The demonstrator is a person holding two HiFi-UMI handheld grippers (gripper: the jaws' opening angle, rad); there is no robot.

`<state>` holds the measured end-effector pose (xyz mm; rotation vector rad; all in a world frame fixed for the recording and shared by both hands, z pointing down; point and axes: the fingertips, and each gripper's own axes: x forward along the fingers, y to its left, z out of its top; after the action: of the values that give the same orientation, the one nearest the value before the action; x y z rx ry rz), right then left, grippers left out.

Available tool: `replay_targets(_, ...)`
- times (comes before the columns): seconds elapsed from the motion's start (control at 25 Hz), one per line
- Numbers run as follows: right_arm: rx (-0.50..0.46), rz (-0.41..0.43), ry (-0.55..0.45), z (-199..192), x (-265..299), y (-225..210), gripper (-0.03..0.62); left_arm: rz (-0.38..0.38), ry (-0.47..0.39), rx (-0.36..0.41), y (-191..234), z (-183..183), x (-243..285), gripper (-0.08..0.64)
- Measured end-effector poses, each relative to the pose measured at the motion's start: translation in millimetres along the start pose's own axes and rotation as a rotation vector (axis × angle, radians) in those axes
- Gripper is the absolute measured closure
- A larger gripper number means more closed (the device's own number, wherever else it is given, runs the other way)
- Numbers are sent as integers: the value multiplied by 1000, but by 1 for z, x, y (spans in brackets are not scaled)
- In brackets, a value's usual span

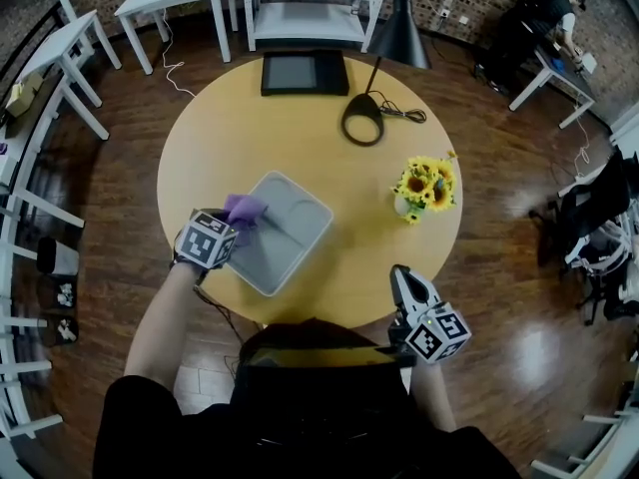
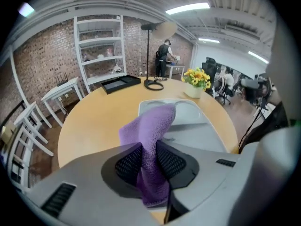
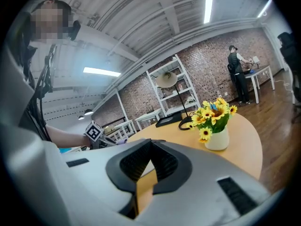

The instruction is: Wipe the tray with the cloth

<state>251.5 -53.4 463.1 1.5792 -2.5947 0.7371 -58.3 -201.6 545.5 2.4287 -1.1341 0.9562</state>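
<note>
A grey tray (image 1: 295, 236) lies on the round wooden table (image 1: 230, 138), turned at an angle. My left gripper (image 1: 232, 230) sits at the tray's left corner, shut on a purple cloth (image 1: 244, 210). In the left gripper view the cloth (image 2: 151, 140) stands up between the dark pads (image 2: 129, 163) and leans over the tray (image 2: 193, 121) ahead. My right gripper (image 1: 401, 275) hovers at the table's near right edge, away from the tray, shut with nothing in it. In the right gripper view its pads (image 3: 162, 163) meet, with nothing between them.
A white vase of yellow flowers (image 1: 427, 186) stands right of the tray. A black lamp base with its cord (image 1: 363, 123) and a dark flat tray (image 1: 305, 72) sit at the table's far side. White shelves and side tables ring the room; a person works at a desk (image 1: 547, 30) far right.
</note>
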Motion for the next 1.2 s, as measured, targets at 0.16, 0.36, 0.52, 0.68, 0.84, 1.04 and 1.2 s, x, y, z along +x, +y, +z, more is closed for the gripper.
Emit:
replay_targets(0.16,5,-2,0,-5,-8,-12,589,-134,-97,-33,-42,23,-30,483)
replay_targets(0.36,12,26,18,-12,-5,-16,589,-258,-86,-59,-111,15,-36,483)
replay_targets(0.52,-20,82,36,-5,7,-5,589,-270,-43,-23,-147,-8,-28,483)
replay_targets(0.68,-40,133,40,-5,17,7,589,-211,19,83,-153,-28,-21,483)
replay_targets(0.84,-62,146,59,-7,21,15,589,-180,75,166,-144,-34,-16,483)
replay_targets(1.04,-43,105,64,-13,13,-1,589,-144,100,78,-100,-39,-12,483)
replay_targets(1.2,-24,56,45,-15,0,-16,589,-120,104,-13,-62,-39,-16,483)
